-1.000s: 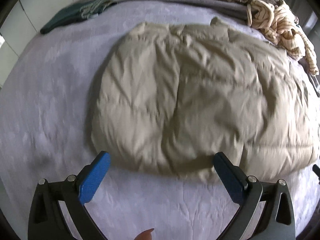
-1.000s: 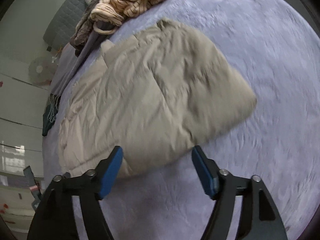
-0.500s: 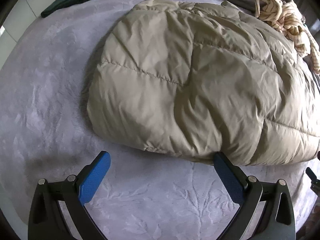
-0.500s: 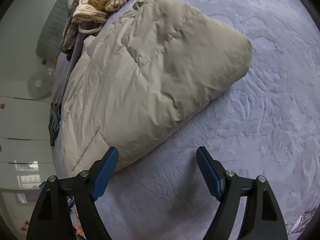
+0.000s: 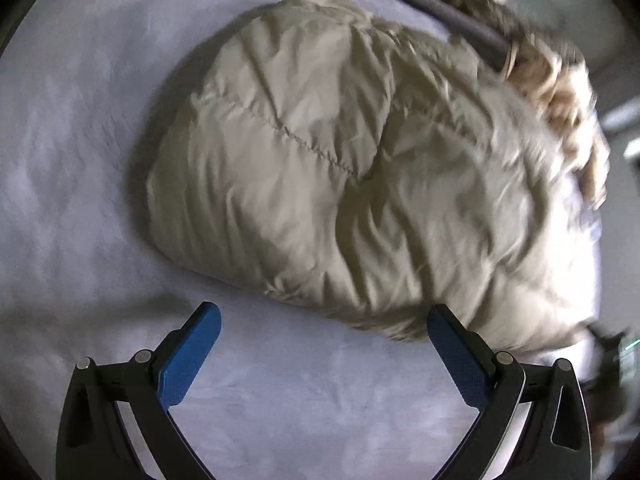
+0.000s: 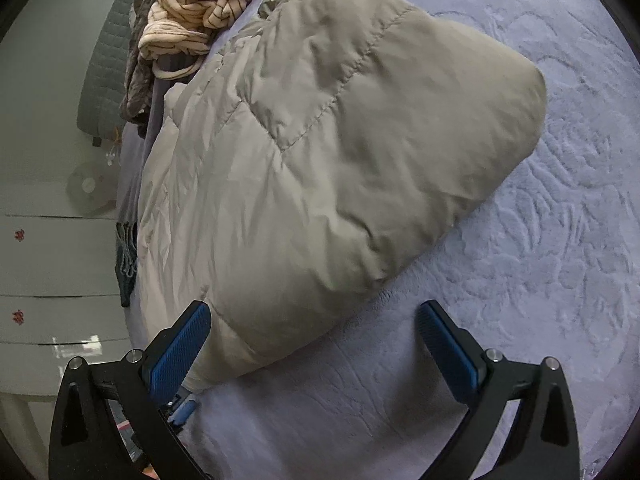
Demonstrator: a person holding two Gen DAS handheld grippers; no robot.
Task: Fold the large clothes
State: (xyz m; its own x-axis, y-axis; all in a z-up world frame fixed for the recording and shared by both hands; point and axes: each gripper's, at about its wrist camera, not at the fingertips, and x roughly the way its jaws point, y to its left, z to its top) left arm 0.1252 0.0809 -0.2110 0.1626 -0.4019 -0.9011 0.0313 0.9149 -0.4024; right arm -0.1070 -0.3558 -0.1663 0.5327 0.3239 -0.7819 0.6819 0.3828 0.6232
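A beige quilted puffer jacket (image 5: pixel 352 176) lies folded in a thick bundle on the lavender bedspread (image 5: pixel 80 160). It also shows in the right wrist view (image 6: pixel 340 152). My left gripper (image 5: pixel 324 340) is open and empty, just short of the jacket's near edge, with its right finger beside the hem. My right gripper (image 6: pixel 314 338) is open and empty at another edge of the bundle, its left finger (image 6: pixel 180 352) close against the jacket's corner.
A heap of cream striped and brown clothes (image 6: pixel 200 4) lies at the bed's far edge beyond the jacket, and shows blurred in the left wrist view (image 5: pixel 552 80). White cabinets (image 6: pixel 52 264) and a grey quilted object (image 6: pixel 104 72) stand beside the bed. Textured bedspread (image 6: pixel 560 240) stretches to the right.
Both grippers have moved in closer to the jacket, which now fills more of each view. The left view has swung rightward. Both grippers stay open.
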